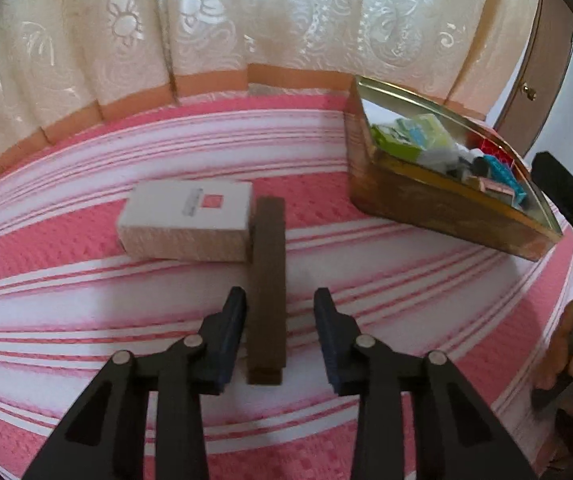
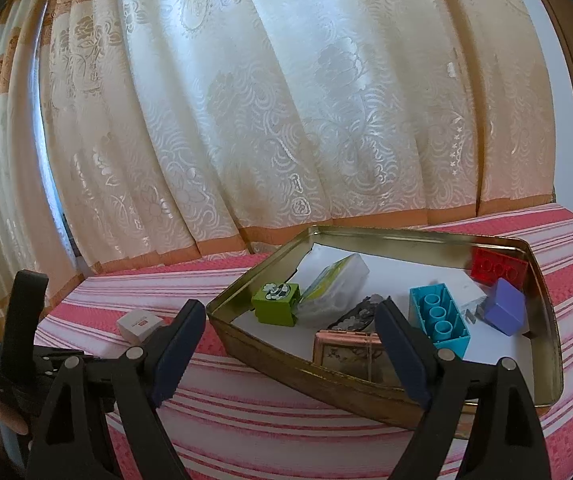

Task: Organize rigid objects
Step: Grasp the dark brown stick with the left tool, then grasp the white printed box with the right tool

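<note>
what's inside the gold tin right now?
In the gold tin: green block, clear plastic case, teal brick, purple block, red brick, a copper-framed piece. The right fingers cover what lies behind them.

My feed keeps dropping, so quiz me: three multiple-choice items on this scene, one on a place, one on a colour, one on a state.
1. Where is the brown bar?
A. in the tin
B. between the left claw's fingers
C. on the white box
2. What colour is the studded brick in the tin's far corner?
A. red
B. yellow
C. black
3. The right claw is:
A. holding a brick
B. shut
C. open, empty

B: the bar lies on the cloth between the fingers. A: red studs. C: nothing sits between its fingers.
</note>
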`<state>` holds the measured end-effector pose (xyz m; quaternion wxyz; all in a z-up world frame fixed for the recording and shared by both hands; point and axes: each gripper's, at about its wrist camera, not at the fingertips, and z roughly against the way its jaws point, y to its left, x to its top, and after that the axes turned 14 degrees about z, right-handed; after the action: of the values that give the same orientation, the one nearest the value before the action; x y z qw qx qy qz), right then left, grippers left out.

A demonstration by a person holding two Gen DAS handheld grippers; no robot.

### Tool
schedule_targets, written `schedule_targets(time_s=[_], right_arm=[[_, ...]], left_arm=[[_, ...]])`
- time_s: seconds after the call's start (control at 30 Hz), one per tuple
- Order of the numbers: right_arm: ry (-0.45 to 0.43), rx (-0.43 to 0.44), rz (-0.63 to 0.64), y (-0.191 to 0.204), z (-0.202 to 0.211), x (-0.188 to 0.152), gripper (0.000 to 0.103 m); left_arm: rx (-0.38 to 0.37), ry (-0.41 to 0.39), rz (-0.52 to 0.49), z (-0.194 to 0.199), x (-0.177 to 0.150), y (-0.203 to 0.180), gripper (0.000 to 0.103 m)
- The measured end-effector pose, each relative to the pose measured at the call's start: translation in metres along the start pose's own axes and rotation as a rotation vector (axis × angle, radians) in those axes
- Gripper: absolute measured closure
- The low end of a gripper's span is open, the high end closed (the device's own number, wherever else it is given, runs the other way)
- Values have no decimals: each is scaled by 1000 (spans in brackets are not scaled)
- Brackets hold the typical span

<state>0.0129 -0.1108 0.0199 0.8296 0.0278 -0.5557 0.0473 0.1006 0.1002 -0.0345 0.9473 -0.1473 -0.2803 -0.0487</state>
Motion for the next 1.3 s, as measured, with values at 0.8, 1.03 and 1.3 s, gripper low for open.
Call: schedule_targets(time_s=[0.8,1.03,1.3], right_arm=[[35,69,99,33,-11,5,15],[115,260,94,70,-55,13,15],[254,434,237,147,-129,26,15]], left_arm=[[-132,-141,110,60,12,34,90],[36,-282,276,77,21,72,90],[238,-324,377,66,26,99,90]])
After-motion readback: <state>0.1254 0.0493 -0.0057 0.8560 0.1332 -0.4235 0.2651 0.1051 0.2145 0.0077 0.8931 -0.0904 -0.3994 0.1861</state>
